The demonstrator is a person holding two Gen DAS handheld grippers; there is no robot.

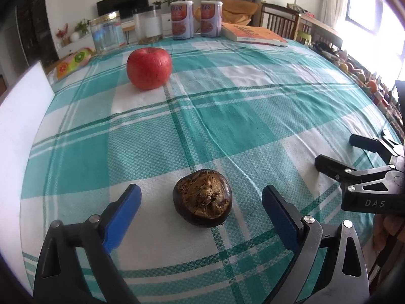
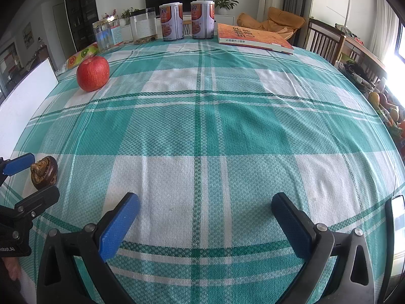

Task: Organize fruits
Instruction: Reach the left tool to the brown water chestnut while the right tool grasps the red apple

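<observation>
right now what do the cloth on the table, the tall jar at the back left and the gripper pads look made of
Tablecloth: woven fabric, matte; the textured weave and creases show.
Jar: clear and glossy, glass or hard plastic, with a metallic-looking gold lid; it reads see-through.
Left gripper pads: matte blue, likely rubber or foam, on black plastic-looking arms.

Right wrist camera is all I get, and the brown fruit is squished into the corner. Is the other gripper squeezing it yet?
Observer: Not yet. In the left wrist view the brown fruit lies between the left gripper's blue pads, with bare tablecloth showing on both sides of it.
Operator: Which way up is it?
Observer: Its rough, tan, fibrous face points up, with dark smooth skin around it.
Operator: Is my gripper in the way?
Observer: No. From the left side, the right gripper sits well off to the fruit's right, clear of the left gripper.
</observation>
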